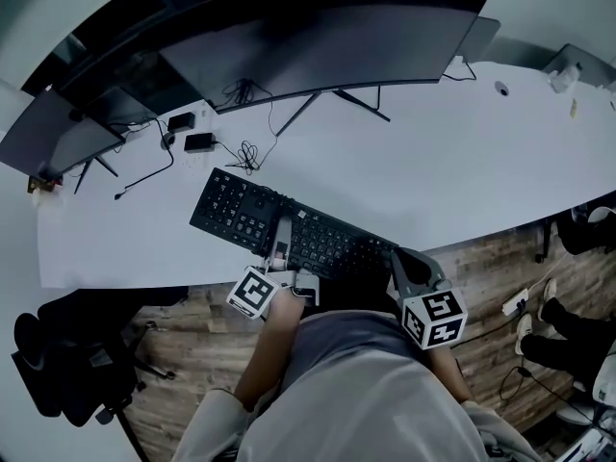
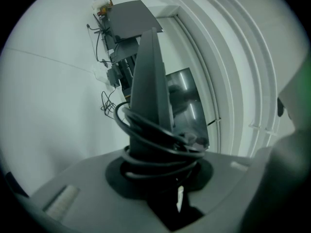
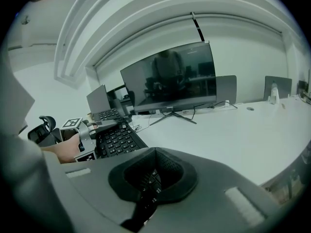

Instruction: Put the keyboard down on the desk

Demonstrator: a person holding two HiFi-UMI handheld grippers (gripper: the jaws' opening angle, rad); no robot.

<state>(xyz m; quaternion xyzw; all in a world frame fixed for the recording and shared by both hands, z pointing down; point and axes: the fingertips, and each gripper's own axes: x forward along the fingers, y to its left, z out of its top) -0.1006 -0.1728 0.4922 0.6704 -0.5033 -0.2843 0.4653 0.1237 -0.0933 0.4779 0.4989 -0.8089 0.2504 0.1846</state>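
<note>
A black keyboard lies slantwise at the front edge of the white desk, its right end reaching past the edge. I cannot tell whether it rests on the desk or hangs just above it. My left gripper is shut on the middle of its near edge. In the left gripper view the keyboard stands edge-on between the jaws, with its coiled cable wound around it. My right gripper is shut on the right end. In the right gripper view, keys show past the jaws, with the left gripper beyond.
A wide curved monitor on a splayed stand spans the back of the desk, and a second screen stands at the left. Power bricks and loose cables lie behind the keyboard. A black office chair stands lower left. Someone's feet are at the right.
</note>
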